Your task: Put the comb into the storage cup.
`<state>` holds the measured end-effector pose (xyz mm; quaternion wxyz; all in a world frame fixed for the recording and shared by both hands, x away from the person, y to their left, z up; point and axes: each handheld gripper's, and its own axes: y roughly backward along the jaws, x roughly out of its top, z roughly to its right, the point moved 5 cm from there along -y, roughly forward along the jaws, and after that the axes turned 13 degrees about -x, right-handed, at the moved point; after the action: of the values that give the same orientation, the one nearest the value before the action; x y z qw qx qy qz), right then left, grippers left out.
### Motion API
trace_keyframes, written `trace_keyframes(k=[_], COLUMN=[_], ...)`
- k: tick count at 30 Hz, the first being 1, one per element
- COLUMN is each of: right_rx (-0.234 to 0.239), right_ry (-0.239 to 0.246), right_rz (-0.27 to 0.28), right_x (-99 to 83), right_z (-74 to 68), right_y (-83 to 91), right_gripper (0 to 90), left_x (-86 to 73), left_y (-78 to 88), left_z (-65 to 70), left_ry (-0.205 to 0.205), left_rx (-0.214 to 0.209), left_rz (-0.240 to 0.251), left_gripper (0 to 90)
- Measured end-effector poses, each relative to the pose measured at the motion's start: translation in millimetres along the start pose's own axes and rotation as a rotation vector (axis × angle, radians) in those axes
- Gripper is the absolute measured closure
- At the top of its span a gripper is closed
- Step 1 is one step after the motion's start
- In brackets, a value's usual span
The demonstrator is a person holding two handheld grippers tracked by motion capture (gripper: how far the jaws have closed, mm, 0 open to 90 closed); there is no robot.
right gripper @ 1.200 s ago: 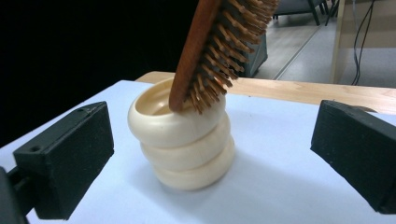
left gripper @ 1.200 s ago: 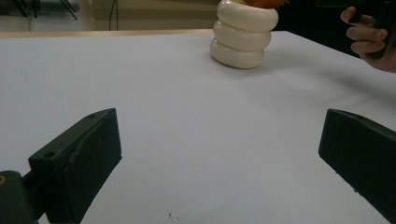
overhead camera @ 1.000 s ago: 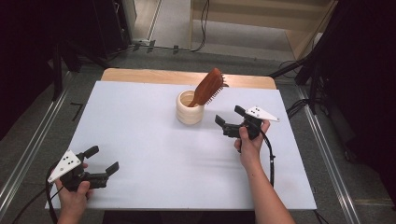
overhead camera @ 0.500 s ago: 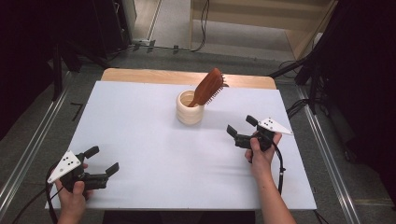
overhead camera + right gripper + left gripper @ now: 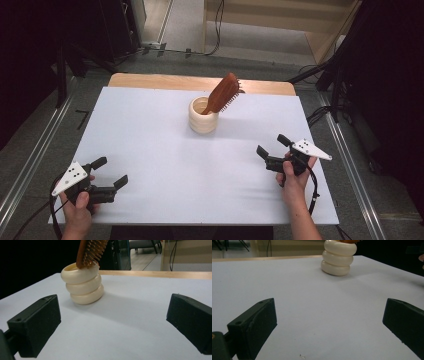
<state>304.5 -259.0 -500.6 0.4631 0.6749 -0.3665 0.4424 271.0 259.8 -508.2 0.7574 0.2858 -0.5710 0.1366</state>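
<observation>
High view, ribbed cream cup (image 5: 203,121) w/ wooden hairbrush (image 5: 223,93), both hand-held grippers spread, empty.

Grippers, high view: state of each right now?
Left gripper: open, holding nothing, over the white table.
Right gripper: open, holding nothing.

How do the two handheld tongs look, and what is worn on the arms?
Both the left tongs and the right tongs are black, with two blocky, flat-faced jaws. Each carries a pale grey three-cornered plate with small dark holes and trails a black cable. The forearms are bare: no sleeves or gloves are visible.
</observation>
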Motion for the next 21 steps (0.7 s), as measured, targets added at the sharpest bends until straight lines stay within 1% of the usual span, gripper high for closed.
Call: trace_keyframes(k=[7,13,15,20,21], right_rx=[-0.011,-0.019,-0.016,-0.023,-0.026], right_ry=[0.01,0.043,0.042,0.033,0.038], right_rz=[-0.013,-0.022,-0.024,-0.027,-0.029], right_x=[-10.2,-18.8,-21.2,-27.2,-28.6], right_z=[6.4,12.6,15.1,21.7,22.6], right_y=[12.8,22.5,25.9,35.0,36.7], right_gripper=[0.0,0.0,0.0,0.0,0.0], left_x=[-0.2,-0.3,-0.4,-0.4,-0.4], left_y=[-0.2,-0.4,-0.4,-0.2,-0.2], left_z=[0.6,0.8,0.7,0.7,0.7], left_ry=[-0.001,-0.002,-0.002,-0.002,-0.002], left_rx=[-0.004,-0.002,-0.001,0.001,0.001], left_rz=[0.002,0.0,-0.001,-0.001,0.0], left_gripper=[0.0,0.0,0.0,0.0,0.0])
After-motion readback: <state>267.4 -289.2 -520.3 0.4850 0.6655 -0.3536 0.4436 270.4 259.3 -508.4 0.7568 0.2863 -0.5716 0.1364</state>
